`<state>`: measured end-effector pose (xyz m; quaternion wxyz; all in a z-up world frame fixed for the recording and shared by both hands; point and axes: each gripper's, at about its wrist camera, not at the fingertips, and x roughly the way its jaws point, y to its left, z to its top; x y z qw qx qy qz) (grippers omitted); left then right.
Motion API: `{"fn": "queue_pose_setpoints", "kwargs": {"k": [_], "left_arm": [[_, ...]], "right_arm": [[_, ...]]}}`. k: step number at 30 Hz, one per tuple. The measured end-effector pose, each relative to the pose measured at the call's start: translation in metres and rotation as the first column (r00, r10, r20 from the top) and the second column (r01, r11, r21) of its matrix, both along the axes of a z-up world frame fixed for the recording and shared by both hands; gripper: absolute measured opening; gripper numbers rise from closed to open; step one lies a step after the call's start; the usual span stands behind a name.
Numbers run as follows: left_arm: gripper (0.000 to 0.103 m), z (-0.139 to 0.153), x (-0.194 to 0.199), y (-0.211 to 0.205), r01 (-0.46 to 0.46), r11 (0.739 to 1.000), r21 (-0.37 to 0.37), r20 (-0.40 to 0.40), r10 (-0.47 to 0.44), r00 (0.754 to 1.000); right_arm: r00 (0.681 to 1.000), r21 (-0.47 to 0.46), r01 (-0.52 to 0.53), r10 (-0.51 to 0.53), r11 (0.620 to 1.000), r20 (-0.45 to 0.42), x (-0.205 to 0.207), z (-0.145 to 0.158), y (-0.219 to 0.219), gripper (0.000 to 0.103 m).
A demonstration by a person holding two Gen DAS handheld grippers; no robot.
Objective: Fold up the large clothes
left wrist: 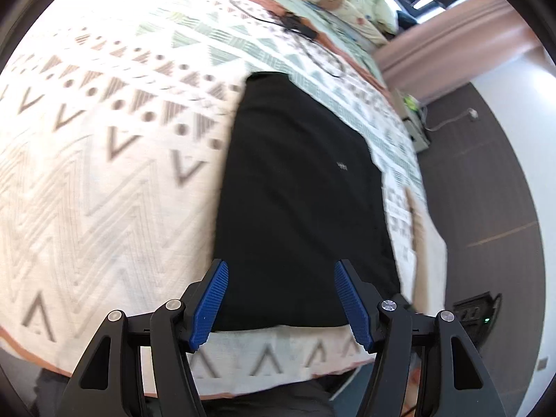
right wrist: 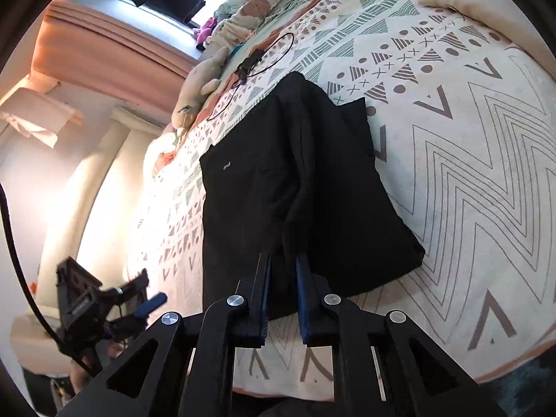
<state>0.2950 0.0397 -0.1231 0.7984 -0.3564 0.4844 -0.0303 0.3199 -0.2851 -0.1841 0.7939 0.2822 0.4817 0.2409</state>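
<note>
Black knit fabric, apparently a shirt [right wrist: 305, 187], is laid on the bed [right wrist: 469, 160], near its front edge, on the patterned cover. It is seen partly folded: in the right wrist view one side is turned over the body, with a ridge of doubled cloth running down the middle and a sleeve corner showing at the far right. A small pale logo is noted on the left panel.

The left gripper [left wrist: 281, 299] is held above the near hem, its blue pads [left wrist: 210, 304] spread wide and nothing between them. The right gripper [right wrist: 282, 292] is set at the near edge with its fingers drawn close together, a narrow gap remaining; whether cloth is pinched there cannot be told, since dark fabric and dark fingers merge.

The garment is judged light, soft and limp, with no stiffness to carry a fold; it would sag and drag on the cover if lifted at one point. Hold is best taken at two near hem corners, through both layers, so that the existing fold is not pulled open. Slippage from the ribbed pads is thought unlikely.
</note>
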Motion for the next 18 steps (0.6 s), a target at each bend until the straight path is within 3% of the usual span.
{"fn": "queue_pose_setpoints", "kwargs": {"k": [4,8,14,18], "left_arm": [[0.065,-0.009,-0.011,0.015,-0.006,1.0,0.004,-0.013,0.006,1.0],[0.064,-0.022,-0.01,0.003,0.024,0.999,0.025,-0.035,-0.023,0.999],[0.04,-0.045,-0.004,-0.022,0.101,0.994,0.042,-0.074,-0.098,0.992],[0.039,-0.052,-0.002,-0.032,0.112,0.991,0.069,-0.083,-0.106,0.991]], "right_arm": [[0.999,0.018,0.028,-0.028,0.999,0.031,0.002,0.003,-0.014,0.01],[0.998,0.039,0.067,-0.067,0.997,0.001,0.002,-0.013,-0.032,0.009],[0.992,0.079,0.118,-0.115,0.99,-0.045,-0.003,-0.042,-0.052,0.007],[0.99,0.072,0.137,-0.135,0.988,-0.039,-0.007,-0.047,-0.054,0.007]]}}
